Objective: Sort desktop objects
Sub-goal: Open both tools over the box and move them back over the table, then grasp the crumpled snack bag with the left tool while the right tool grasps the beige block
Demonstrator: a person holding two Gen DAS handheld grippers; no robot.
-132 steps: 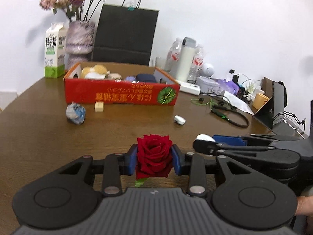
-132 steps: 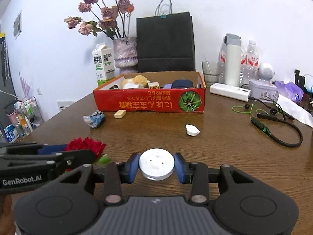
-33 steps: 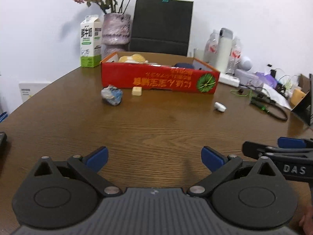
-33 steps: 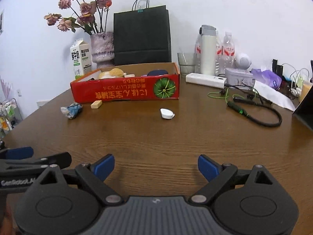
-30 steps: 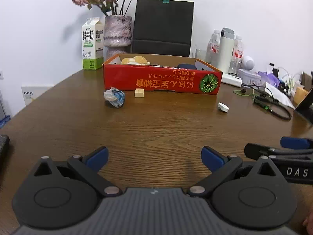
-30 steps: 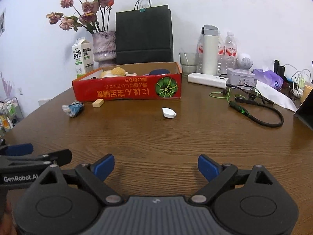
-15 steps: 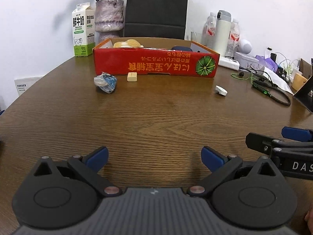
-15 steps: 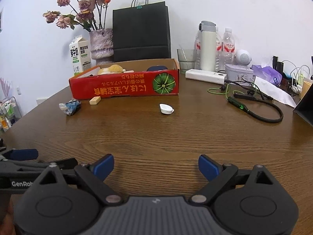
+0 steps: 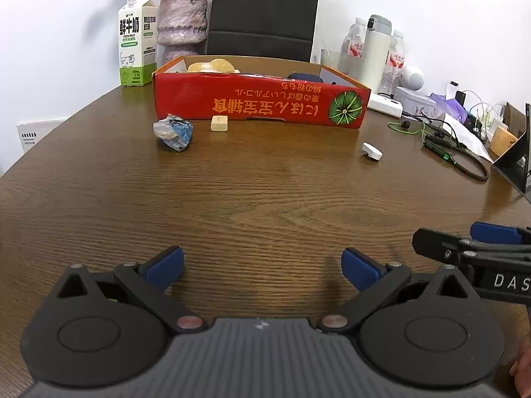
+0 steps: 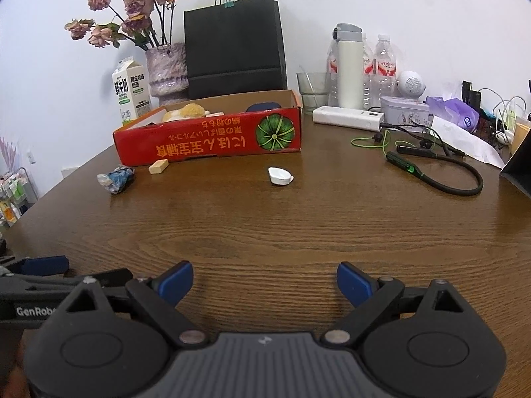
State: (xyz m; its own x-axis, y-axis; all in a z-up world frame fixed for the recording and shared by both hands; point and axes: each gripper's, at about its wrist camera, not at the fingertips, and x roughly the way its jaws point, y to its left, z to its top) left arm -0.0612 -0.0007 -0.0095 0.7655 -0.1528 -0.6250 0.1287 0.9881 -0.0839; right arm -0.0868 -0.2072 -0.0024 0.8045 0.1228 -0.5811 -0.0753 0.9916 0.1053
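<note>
From the left wrist view, the left gripper [image 9: 262,265] hovers low over the wooden table [image 9: 265,205] with its blue-padded jaws spread wide and nothing between them. Well ahead of it stands the red cardboard box [image 9: 259,106], open at the top, with a yellowish soft item [image 9: 210,65] and a dark blue item [image 9: 303,77] showing over its rim. Just in front of the box's near wall lies a small tan block [image 9: 219,123], and beside that, toward the box's left corner, a crumpled blue-and-white wrapper [image 9: 173,131]. A small white cap-like piece [image 9: 372,151] sits off the box's right corner, apart from it. All three loose things are well apart from the left gripper. The right gripper [image 9: 464,248] reaches in from the right edge, at about the same depth

From the right wrist view, the right gripper [image 10: 265,282] is likewise held wide apart and empty over bare table [image 10: 298,225]. The red cardboard box [image 10: 209,142] lies far ahead and to its left; the tan block [image 10: 158,166] rests against the foot of the box's near wall, the wrapper [image 10: 116,179] just left of the block, and the white cap-like piece [image 10: 280,176] in front of the box's right end, nearest this gripper's line but still well away. Behind the box stand a milk carton [image 10: 129,91], a vase of dried flowers [image 10: 166,73] and a black paper bag [image 10: 234,46]. The left gripper [image 10: 49,272] shows at the lower left edge
</note>
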